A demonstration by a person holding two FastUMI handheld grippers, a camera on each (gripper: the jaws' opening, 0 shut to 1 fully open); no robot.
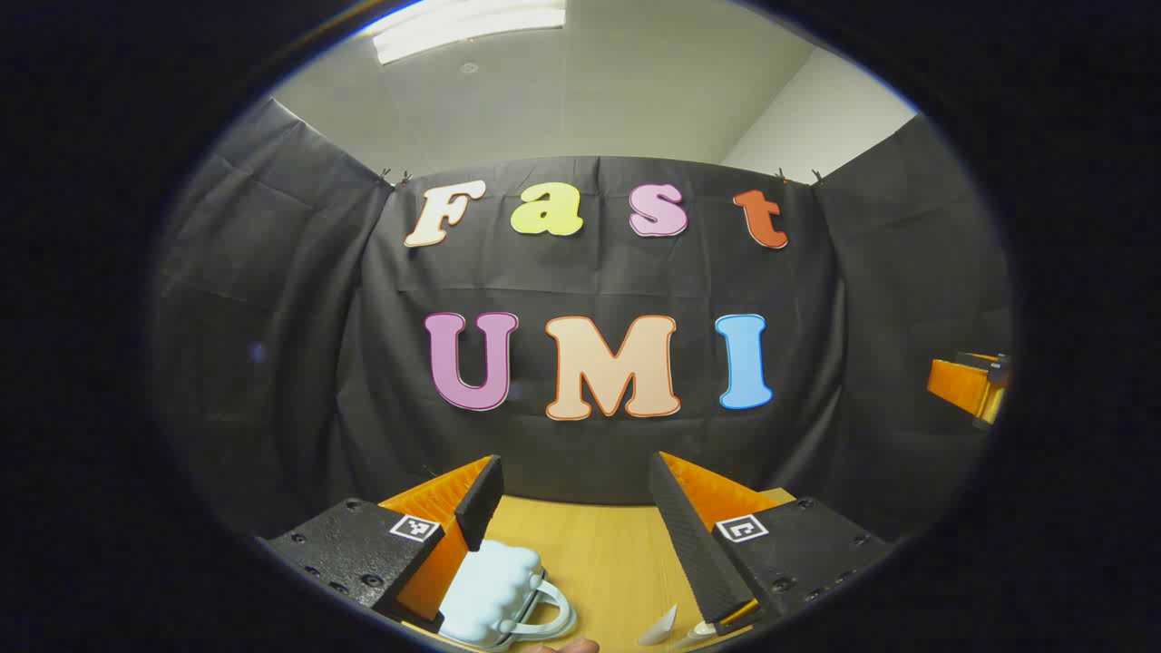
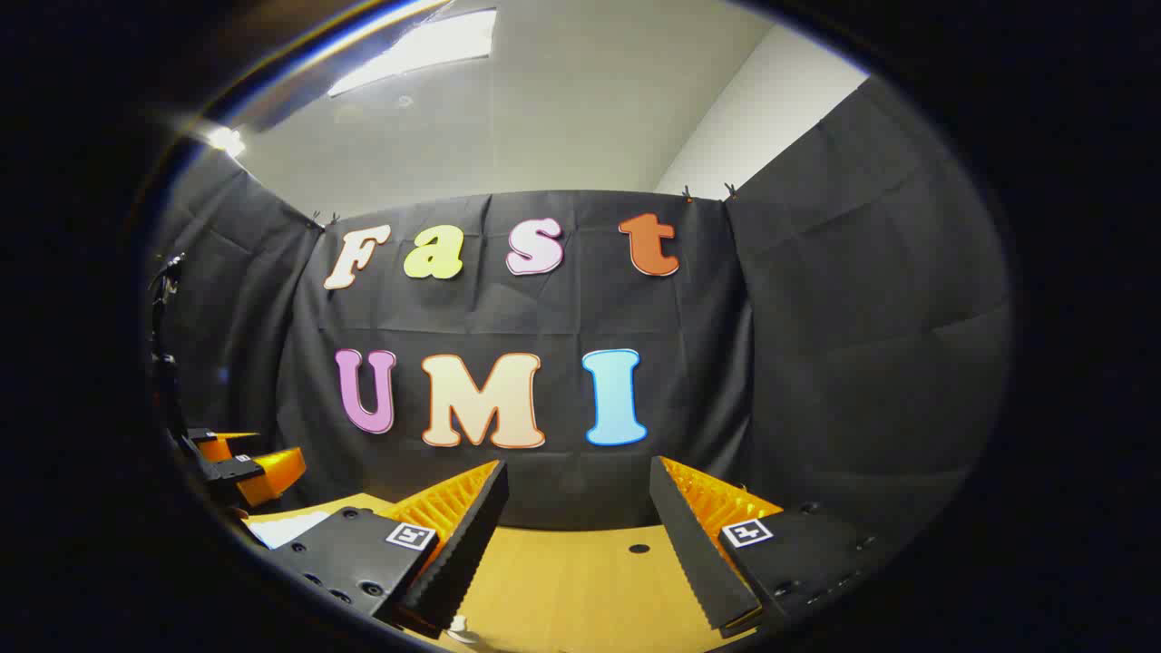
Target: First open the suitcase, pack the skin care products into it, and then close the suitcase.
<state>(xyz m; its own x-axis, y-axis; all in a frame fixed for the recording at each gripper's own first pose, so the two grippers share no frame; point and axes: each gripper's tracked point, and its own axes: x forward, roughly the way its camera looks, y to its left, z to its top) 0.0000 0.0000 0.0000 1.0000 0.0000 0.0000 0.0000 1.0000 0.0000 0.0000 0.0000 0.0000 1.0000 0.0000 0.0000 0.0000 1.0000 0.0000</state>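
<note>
A small pale blue suitcase (image 1: 497, 599) with a looped handle lies shut on the wooden table (image 1: 608, 562), low in the left gripper view, partly behind my left finger. My left gripper (image 1: 576, 494) is open above the table, nothing between its fingers. Two small white skin care items (image 1: 659, 628) lie at the bottom edge near the right finger. My right gripper (image 2: 578, 499) is open over the table, holding nothing. A small white item (image 2: 460, 628) peeks out below its left finger. The left gripper (image 2: 249, 467) appears at the far left of the right gripper view, the right gripper (image 1: 970, 385) at the far right of the left gripper view.
Black cloth walls close the booth behind and on both sides of the table. A small dark hole (image 2: 639, 549) marks the tabletop. A white sheet (image 2: 286, 528) lies at the table's left. A fingertip (image 1: 567, 646) shows at the bottom edge.
</note>
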